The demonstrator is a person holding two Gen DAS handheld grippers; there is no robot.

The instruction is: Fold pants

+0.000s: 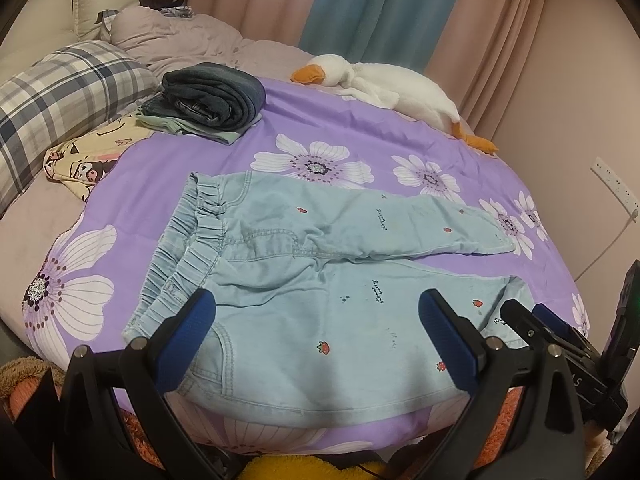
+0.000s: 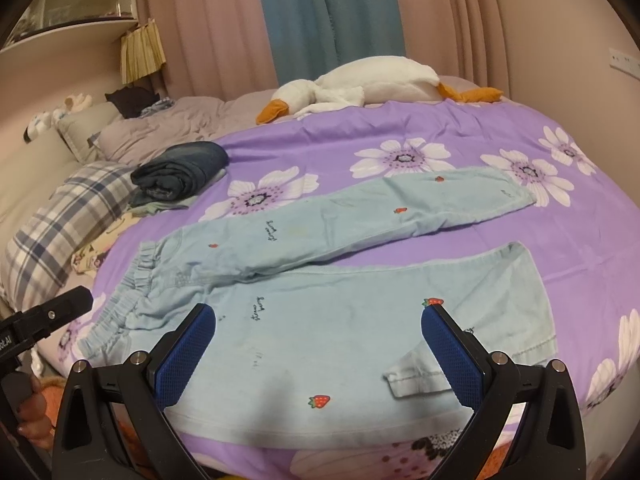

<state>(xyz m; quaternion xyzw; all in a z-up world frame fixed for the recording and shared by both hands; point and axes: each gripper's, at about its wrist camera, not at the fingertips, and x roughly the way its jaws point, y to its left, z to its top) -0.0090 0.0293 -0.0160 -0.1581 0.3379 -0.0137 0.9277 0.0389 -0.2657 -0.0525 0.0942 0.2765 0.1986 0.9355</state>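
Observation:
Light blue denim pants (image 1: pixel 304 264) with small strawberry prints lie spread flat on the purple flowered bedspread (image 1: pixel 328 128), elastic waistband to the left, both legs stretching right and apart. They also show in the right wrist view (image 2: pixel 344 280), where the near leg's hem is turned over at a corner. My left gripper (image 1: pixel 316 320) is open and empty, hovering over the near waist and hip area. My right gripper (image 2: pixel 318 332) is open and empty over the near leg. The right gripper (image 1: pixel 556 332) shows at the near leg's hem in the left wrist view.
A stack of folded dark jeans and other clothes (image 1: pixel 212 98) sits at the far left of the bedspread. A white goose plush (image 1: pixel 384 84) lies at the far edge. A plaid pillow (image 1: pixel 60 92) and cartoon-print cloth (image 1: pixel 84 160) lie at left. Curtains (image 2: pixel 320 20) hang behind.

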